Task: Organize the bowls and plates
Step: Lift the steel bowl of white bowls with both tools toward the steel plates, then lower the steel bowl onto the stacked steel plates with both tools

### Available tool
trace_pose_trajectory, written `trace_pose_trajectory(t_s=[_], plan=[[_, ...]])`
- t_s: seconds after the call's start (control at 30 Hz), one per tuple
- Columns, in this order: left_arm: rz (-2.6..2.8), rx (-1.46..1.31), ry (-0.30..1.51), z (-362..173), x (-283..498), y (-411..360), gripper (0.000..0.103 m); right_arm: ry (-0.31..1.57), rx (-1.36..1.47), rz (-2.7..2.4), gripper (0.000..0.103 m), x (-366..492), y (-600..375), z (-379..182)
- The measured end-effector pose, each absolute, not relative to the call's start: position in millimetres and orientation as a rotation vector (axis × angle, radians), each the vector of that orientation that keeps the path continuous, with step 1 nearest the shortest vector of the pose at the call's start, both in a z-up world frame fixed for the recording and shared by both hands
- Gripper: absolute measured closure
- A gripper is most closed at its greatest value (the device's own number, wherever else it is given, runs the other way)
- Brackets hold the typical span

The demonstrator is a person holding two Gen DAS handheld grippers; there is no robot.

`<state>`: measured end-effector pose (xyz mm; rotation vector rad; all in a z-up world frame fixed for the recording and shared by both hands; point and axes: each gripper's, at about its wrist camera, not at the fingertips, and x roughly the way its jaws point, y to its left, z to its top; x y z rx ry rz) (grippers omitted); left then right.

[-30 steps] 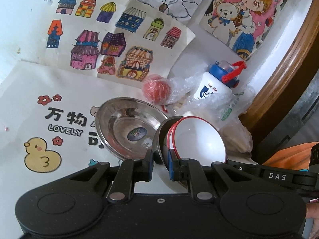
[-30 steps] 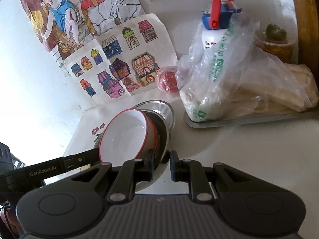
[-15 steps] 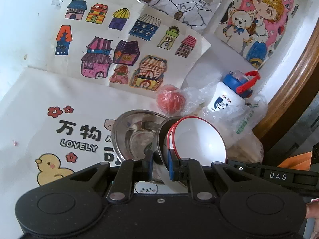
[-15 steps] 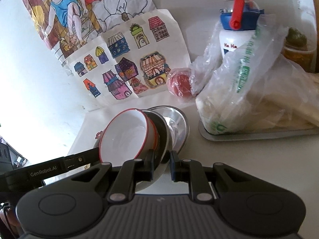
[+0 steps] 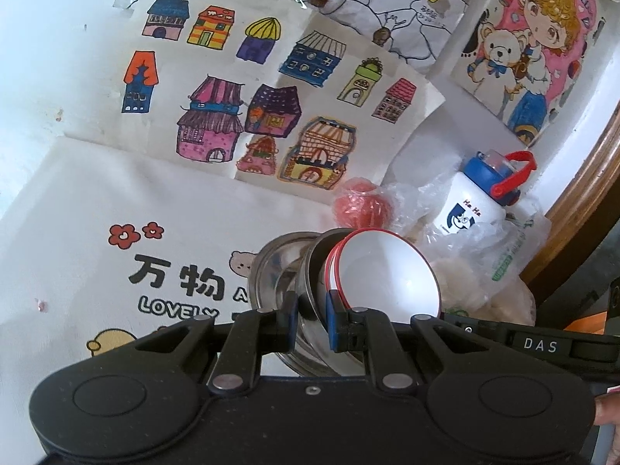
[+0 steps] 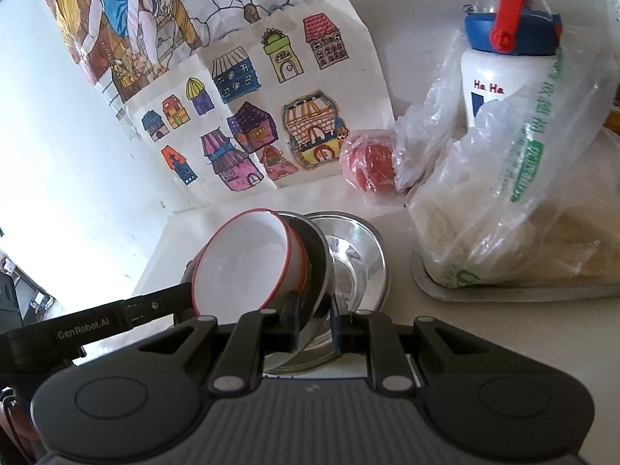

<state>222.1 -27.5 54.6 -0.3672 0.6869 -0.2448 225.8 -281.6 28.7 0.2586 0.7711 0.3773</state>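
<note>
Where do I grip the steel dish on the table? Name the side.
Probably its flared rim, one gripper finger inside, one outside, from above. The steel dish lies open side up; in the right wrist view its right edge faces bare table, while the held bowl stack covers its left.

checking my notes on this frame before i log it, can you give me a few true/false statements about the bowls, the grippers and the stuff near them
1. Both the left gripper and the right gripper pinch the rim of the steel bowl. True.
2. The white bowl with a red rim sits nested inside that steel bowl. True.
3. The carried stack is held level. False: it is tilted steeply, the white bowl's opening facing sideways.
4. The steel plate on the table has food on it. False: it looks empty.
5. The water bottle has a green lid. False: the lid is blue with a red strap.
</note>
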Motion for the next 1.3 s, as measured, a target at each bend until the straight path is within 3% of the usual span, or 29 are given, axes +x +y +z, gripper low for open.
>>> trace_pose_trajectory(t_s=[1.3], plan=[[-0.216,-0.362,0.734,37,253,-31,0.089,0.791,0.236,0.37,0.085,253,-280,14]])
